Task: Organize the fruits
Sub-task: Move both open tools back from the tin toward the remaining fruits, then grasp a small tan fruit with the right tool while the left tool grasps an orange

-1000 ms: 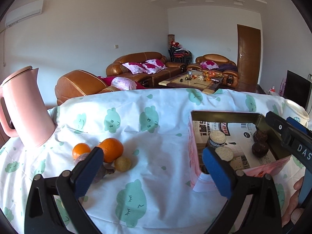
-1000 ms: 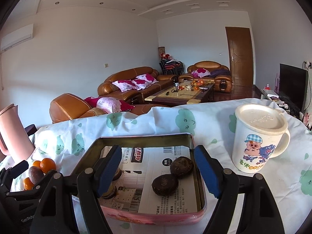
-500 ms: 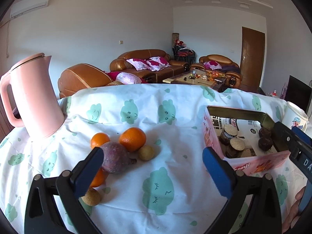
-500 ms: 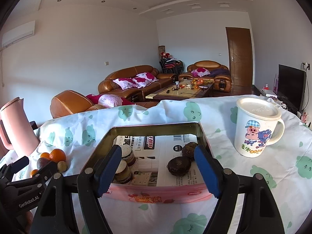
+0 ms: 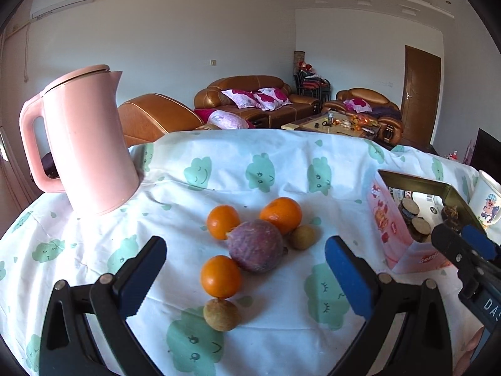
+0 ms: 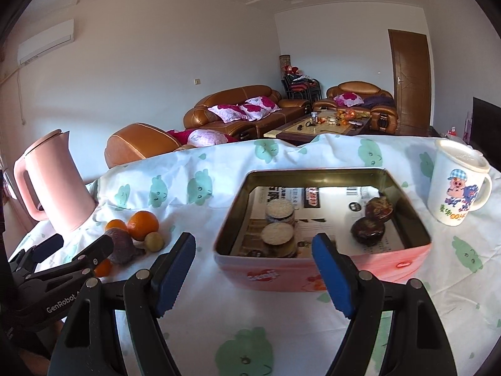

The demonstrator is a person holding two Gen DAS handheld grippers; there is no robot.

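So the fruit pile sat in the lower middle of the left wrist view, on the cloud-print tablecloth (image 5: pixel 281 163): three small oranges, a purple passion fruit (image 5: pixel 255 246) in the centre, and two little tan longan-looking fruits. The nearest orange (image 5: pixel 221 276) touched the passion fruit and the front longan (image 5: pixel 221 314); the other longan (image 5: pixel 302 236) was tucked against the passion fruit's right side, under the biggest orange (image 5: pixel 281 215). The third orange (image 5: pixel 223 221) sat at the pile's upper left.

The left gripper (image 5: pixel 245 277) hovered right over that cluster, jaws spread wide, nothing in them. The right gripper (image 6: pixel 253 274) was also wide open and empty, pointed at the pink tin (image 6: pixel 322 274), which already had some dark round fruits and a few flat disc things on newspaper. A pink kettle (image 5: pixel 84 144) stood at the left, and a cartoon mug (image 6: pixel 455 188) at the tin's right.

Handling guess: the oranges looked firm and light, easy to pinch across the middle. The passion fruit seemed the fattest, so it'd need nearly the full jaw opening, and its skin could be smooth and roll. The longans looked tiny with thin brittle shells, so I'd squeeze gently and dead centre. Everything touched, so grabbing one would probably nudge its neighbours. I'd start with the near orange.
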